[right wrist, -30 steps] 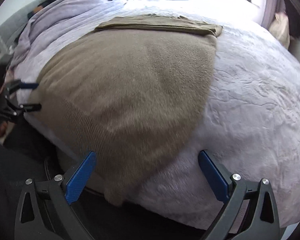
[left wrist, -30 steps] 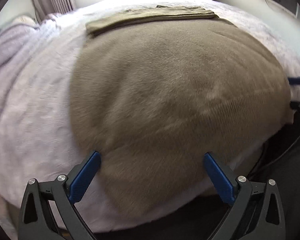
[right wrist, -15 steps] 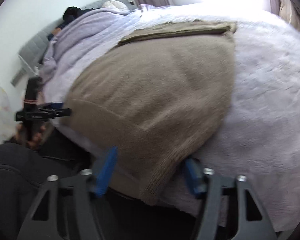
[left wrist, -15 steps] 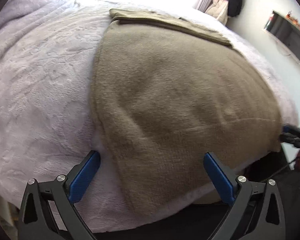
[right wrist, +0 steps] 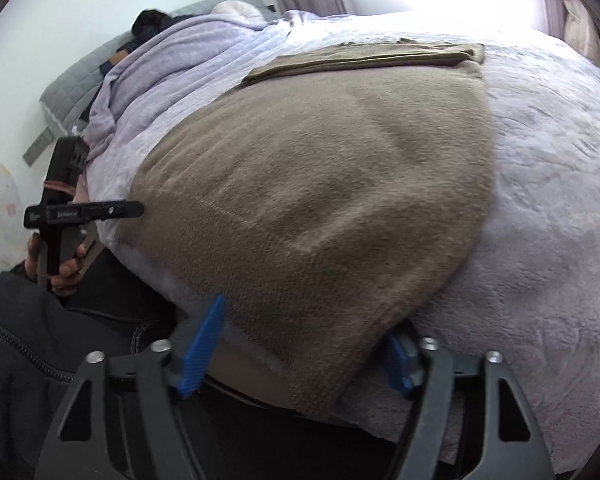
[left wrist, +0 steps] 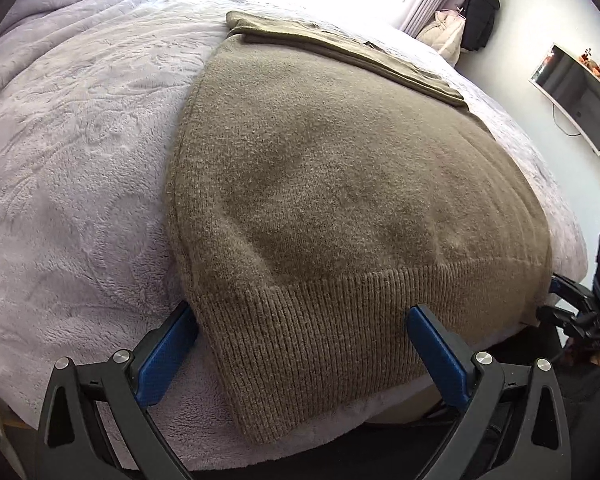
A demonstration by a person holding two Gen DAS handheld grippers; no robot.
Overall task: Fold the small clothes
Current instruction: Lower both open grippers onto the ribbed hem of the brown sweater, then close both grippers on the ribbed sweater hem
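**Brown knit sweater spread on the bed, both grippers at its hem**

We see a taupe-brown knit sweater (left wrist: 340, 184) lying flat on a pale lilac fleece blanket (left wrist: 72, 160), filling the frame's centre; its ribbed hem runs along the lower edge, and a folded part crosses the top; our left gripper (left wrist: 300, 340) has its jaws spread wide around the hem's lower-left corner, pads not pressing; our right gripper (right wrist: 300, 344) has just been opening, jaws apart with the hem corner between them; white lettering on the left gripper's bar, at mid-left of the right view, is too blurred to read
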